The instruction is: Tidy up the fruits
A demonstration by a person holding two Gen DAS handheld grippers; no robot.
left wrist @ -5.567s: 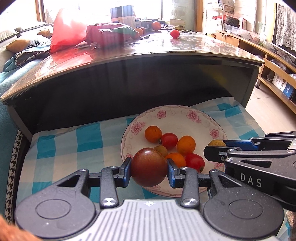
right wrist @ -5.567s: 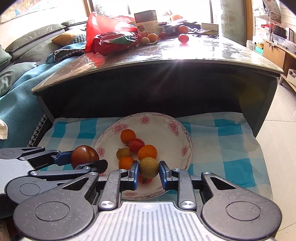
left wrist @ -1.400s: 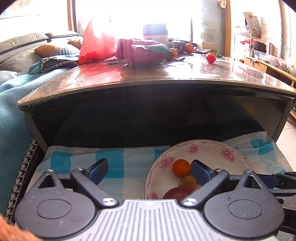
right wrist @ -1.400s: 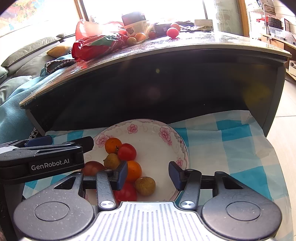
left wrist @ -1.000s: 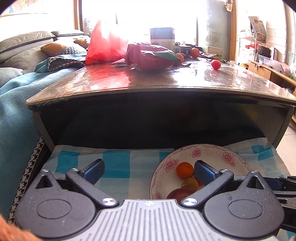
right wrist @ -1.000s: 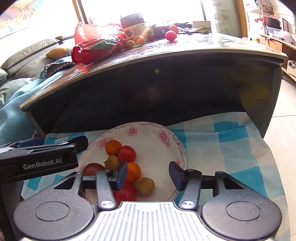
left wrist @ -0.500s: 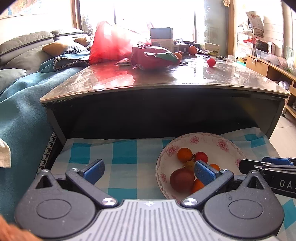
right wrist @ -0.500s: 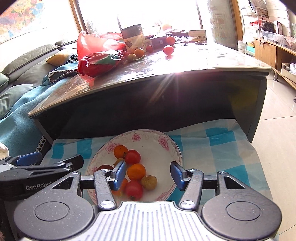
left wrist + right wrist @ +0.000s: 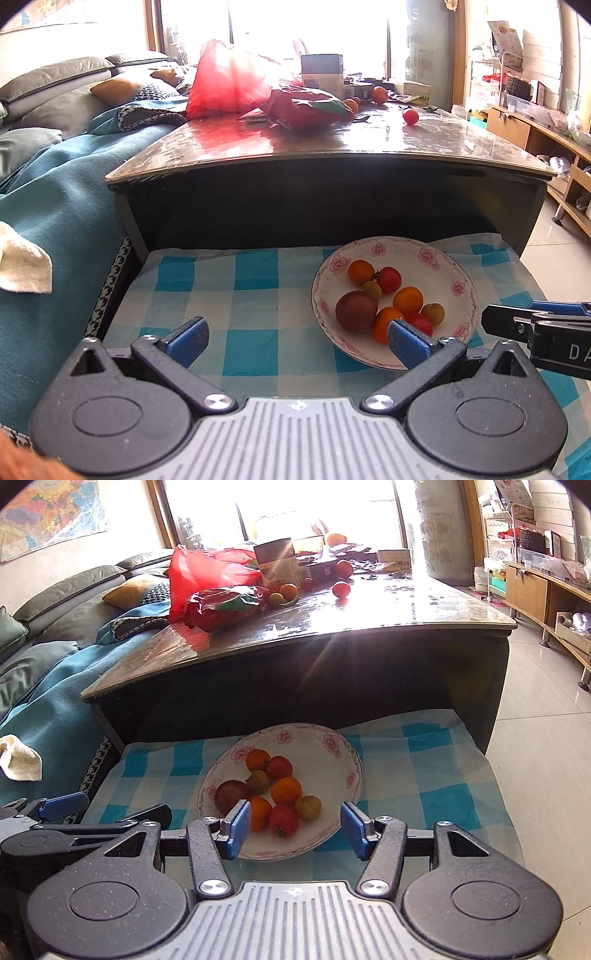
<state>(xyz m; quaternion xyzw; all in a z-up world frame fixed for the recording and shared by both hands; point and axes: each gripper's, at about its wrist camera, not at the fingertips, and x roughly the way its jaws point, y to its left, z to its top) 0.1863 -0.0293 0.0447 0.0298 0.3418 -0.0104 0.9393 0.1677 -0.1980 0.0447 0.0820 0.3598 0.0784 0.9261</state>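
A white flowered plate (image 9: 436, 258) (image 9: 332, 771) sits on a blue checked cloth (image 9: 236, 295) and holds several small fruits: a dark red tomato (image 9: 355, 310) (image 9: 229, 794), orange ones (image 9: 407, 300) (image 9: 286, 790), red ones (image 9: 388, 279) (image 9: 282, 820) and a yellowish one (image 9: 433, 314) (image 9: 307, 807). My left gripper (image 9: 297, 338) is open and empty, above the cloth left of the plate. My right gripper (image 9: 295, 829) is open and empty, above the plate's near rim. More fruits lie on the glossy table top (image 9: 410, 116) (image 9: 340, 589).
A dark low table (image 9: 332, 147) overhangs the cloth behind the plate. Red bags (image 9: 229, 86) (image 9: 221, 605) and a box (image 9: 277, 566) sit on it. A sofa with a teal blanket (image 9: 55, 206) is at left. Tiled floor (image 9: 539, 738) is at right.
Both grippers let go of their fruits onto the plate, opened, and have since pulled back and up, so the plate looks smaller and farther.
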